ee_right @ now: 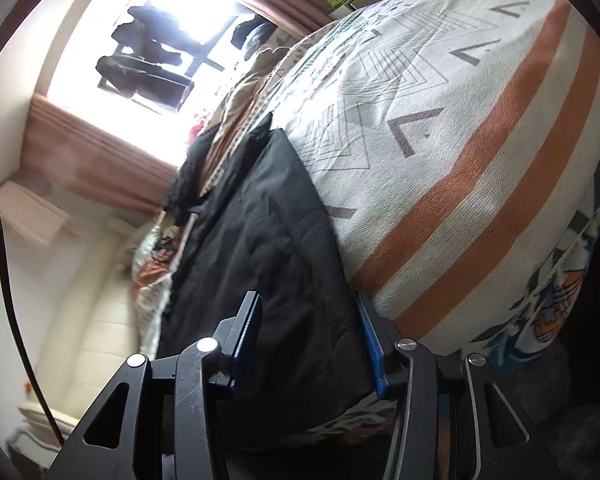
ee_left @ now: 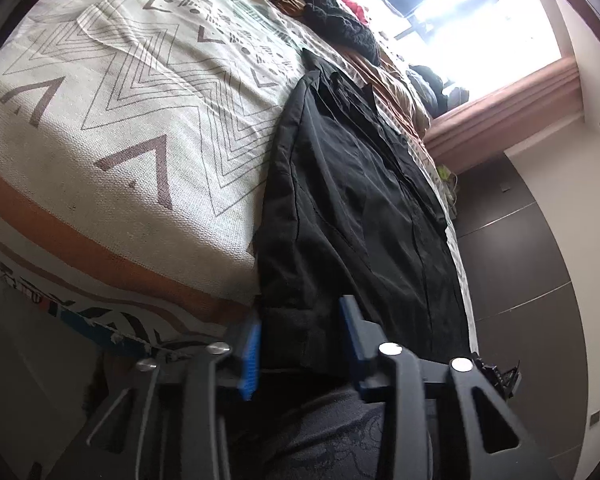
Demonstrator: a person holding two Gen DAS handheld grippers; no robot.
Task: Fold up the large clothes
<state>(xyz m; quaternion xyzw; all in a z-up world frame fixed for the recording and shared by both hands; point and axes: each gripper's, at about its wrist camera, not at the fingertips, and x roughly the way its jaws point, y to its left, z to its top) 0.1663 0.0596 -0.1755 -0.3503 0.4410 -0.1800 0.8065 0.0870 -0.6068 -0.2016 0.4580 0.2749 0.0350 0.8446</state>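
**Left wrist and right wrist views: black garment being straddled at its near hem by both claws**

Left wrist view: the left claw (ee_left: 300, 344) is being held at the near edge of the bed (ee_left: 112, 148), its two blue pads (ee_left: 250, 356) standing apart with the hem of a black garment (ee_left: 352, 200) lying between them. Whether the fabric is being pinched by the pads cannot be told; a gap is being shown on either side of the cloth. Ahead of the claw, the garment is being seen stretched away along the bed as a long, narrowed strip, its collar end farthest off. To the claw's left, the patterned bedspread with an orange stripe is lying bare. Far ahead, beyond the garment, a heap of dark clothes (ee_left: 340, 24) is being seen below a bright window (ee_left: 452, 8).

Right wrist view: the right claw (ee_right: 312, 340) is being held at the same near hem, jaws likewise parted, with the black garment (ee_right: 268, 248) filling the space between them. A firm grip cannot be confirmed here either. To this claw's right the striped bedspread (ee_right: 460, 160) is curving away; ahead and to the left, the window (ee_right: 140, 40) is glaring. A dark cable (ee_right: 4, 264) is hanging at the far left.
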